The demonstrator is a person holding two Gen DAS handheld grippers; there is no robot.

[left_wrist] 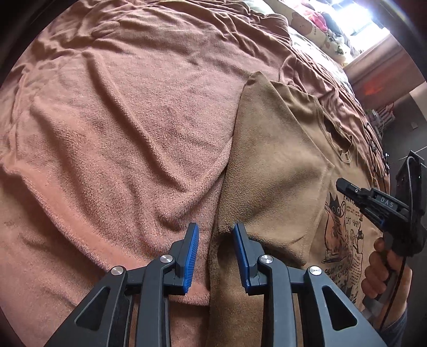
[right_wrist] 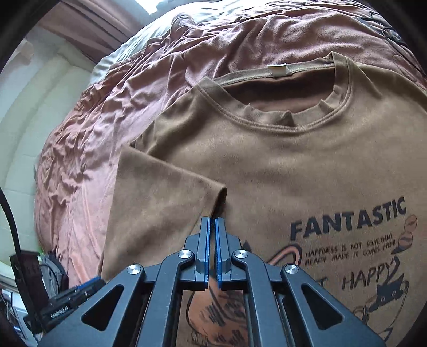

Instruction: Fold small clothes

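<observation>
Soft, light tan printed T-shirt [right_wrist: 293, 165] on bed is best pinched at folded sleeve hem [right_wrist: 213, 192]; left hand-held gripper [left_wrist: 215, 235] is held apart w/ nothing clamped, right hand-held gripper [right_wrist: 212, 221] is pressed together, empty.

Wrinkled bedding and clutter at the room's edges

A rumpled pinkish-brown blanket [left_wrist: 120, 128] covers the bed; a bear-print pillow [left_wrist: 307, 24] lies by the bright window [left_wrist: 373, 24], a grey bag [right_wrist: 52, 267] sits beside the bed near a pale wall [right_wrist: 29, 133].

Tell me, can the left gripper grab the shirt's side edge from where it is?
Probably yes. The left gripper is open, and the edge of the brown T-shirt lies right between its blue fingers. Nothing covers that edge; the right gripper sits off to the side over the print.
</observation>
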